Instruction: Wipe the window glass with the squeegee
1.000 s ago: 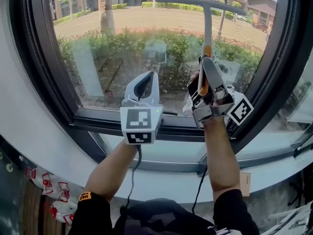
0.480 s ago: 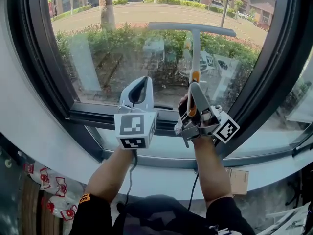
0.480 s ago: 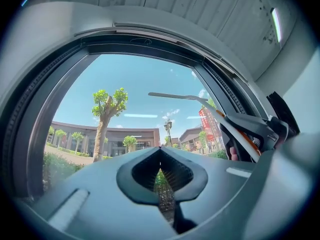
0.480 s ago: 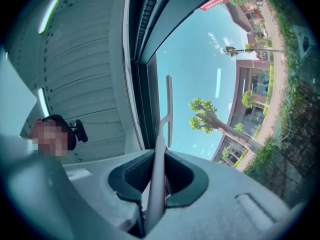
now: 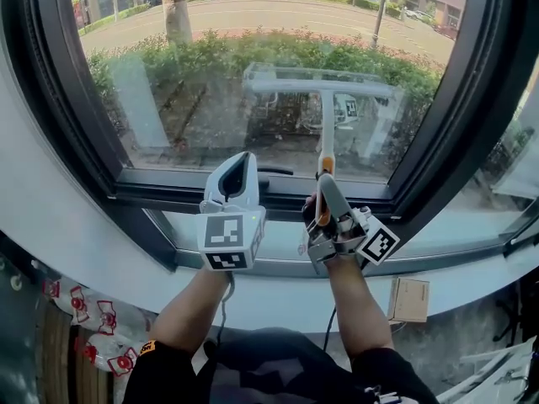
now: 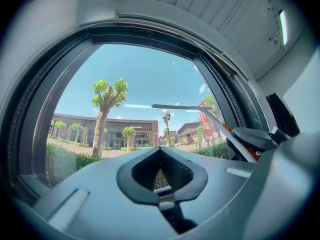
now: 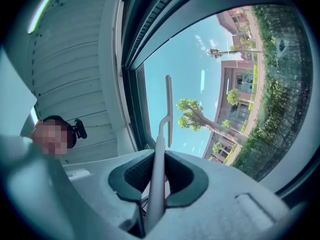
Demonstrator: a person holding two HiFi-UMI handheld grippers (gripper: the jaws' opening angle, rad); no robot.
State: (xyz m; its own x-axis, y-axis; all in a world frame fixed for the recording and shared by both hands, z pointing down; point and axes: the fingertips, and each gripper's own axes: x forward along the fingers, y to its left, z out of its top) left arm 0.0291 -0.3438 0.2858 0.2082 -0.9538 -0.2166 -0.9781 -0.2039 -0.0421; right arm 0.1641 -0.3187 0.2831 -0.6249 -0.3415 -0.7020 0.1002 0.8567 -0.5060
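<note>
A squeegee with a long pale blade (image 5: 320, 85) lies flat against the window glass (image 5: 194, 91); its grey stem runs down to an orange-marked handle (image 5: 323, 165). My right gripper (image 5: 322, 196) is shut on that handle, just above the lower window frame. In the right gripper view the handle (image 7: 156, 184) runs up between the jaws to the blade (image 7: 168, 104). My left gripper (image 5: 237, 171) is to the left of it, near the frame, shut and holding nothing. The left gripper view shows its jaws (image 6: 161, 176) together and the squeegee (image 6: 190, 107) off to the right.
A dark window frame (image 5: 160, 194) runs along the bottom and sides of the glass, with a pale sill (image 5: 269, 268) below. A small cardboard box (image 5: 409, 300) sits under the sill at the right. Red-and-white packaging (image 5: 93, 343) lies at the lower left.
The right gripper has drawn the squeegee down the glass, from near the top of the pane to its middle. The left gripper has dropped a little with it.
</note>
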